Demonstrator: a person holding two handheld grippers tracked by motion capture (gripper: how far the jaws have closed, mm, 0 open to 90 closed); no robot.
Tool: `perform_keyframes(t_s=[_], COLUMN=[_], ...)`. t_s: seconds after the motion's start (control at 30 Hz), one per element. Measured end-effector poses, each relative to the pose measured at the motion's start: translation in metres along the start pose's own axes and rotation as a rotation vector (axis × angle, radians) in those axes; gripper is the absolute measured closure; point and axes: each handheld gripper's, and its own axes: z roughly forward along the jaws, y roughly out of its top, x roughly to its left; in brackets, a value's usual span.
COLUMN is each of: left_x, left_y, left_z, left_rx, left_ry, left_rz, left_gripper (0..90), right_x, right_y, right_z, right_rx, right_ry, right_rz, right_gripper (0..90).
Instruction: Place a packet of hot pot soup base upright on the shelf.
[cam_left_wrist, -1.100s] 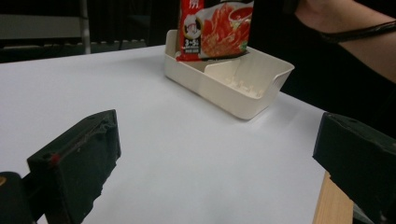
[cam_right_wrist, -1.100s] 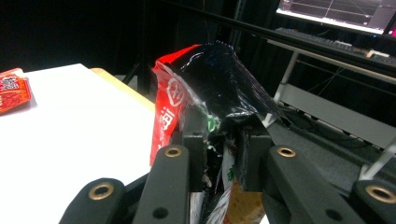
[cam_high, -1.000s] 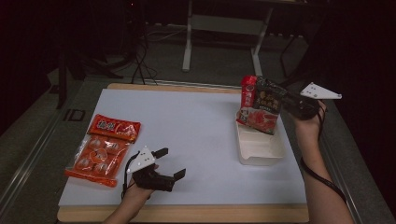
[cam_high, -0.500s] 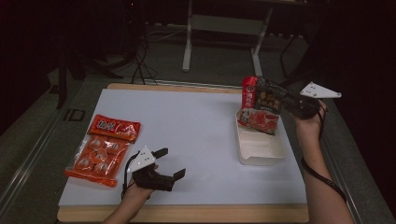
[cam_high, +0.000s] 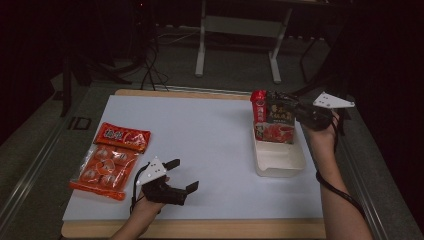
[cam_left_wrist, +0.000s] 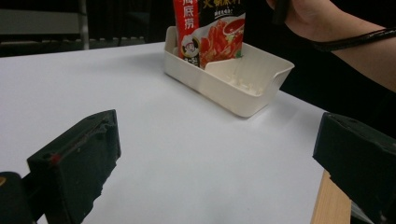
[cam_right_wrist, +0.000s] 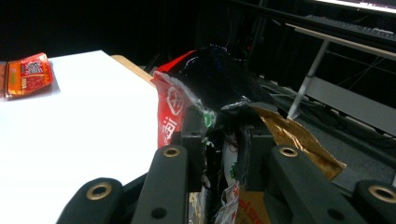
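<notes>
Held upright in the right gripper (cam_high: 295, 111), jaws pinched on its top edge: a red and black sauce packet (cam_high: 272, 117), long axis vertical, lower end just inside the far end of the white tray (cam_high: 280, 162) straight below. Idle near the table's front edge, well apart from both: the left gripper (cam_high: 182, 177), jaws spread wide, holding nothing.

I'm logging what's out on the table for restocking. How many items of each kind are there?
Food packets: 3 (red and black packet held by the right gripper, small red packet, orange multi-pack)
White trays: 1 (white tray)
Total: 4
</notes>
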Motion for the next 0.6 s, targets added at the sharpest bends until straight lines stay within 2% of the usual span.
perform_keyframes(t_s=[0.13, 0.23, 0.33, 0.43, 0.53, 0.57, 0.6], left_x=[0.0, 0.001, 0.001, 0.001, 0.001, 0.001, 0.001], left_y=[0.0, 0.0, 0.0, -0.001, -0.001, -0.002, -0.002], left_z=[-0.001, -0.002, -0.002, -0.001, -0.001, 0.0, 0.0], left_rx=[-0.002, -0.004, -0.002, 0.005, 0.009, 0.014, 0.017], left_ry=[0.0, 0.003, 0.007, 0.009, -0.001, -0.004, -0.002], left_rz=[-0.004, -0.002, -0.004, 0.0, -0.001, -0.001, 0.001], left_gripper=[1.3, 1.3, 1.3, 1.3, 1.3, 1.3, 1.3], right_x=[0.0, 0.001, -0.001, -0.003, 0.001, 0.002, 0.003], right_y=[-0.007, -0.019, -0.028, -0.03, -0.027, -0.025, -0.023], right_z=[-0.003, -0.004, -0.01, -0.014, -0.015, -0.015, -0.016], right_rx=[-0.012, 0.008, -0.02, -0.008, 0.017, 0.026, 0.023], right_ry=[-0.002, -0.004, -0.002, -0.014, -0.019, -0.026, -0.012], right_rz=[0.007, 0.042, 0.096, 0.156, 0.153, 0.177, 0.201], right_gripper=[75.2, 74.2, 72.9, 67.8, 65.2, 60.5, 55.9])
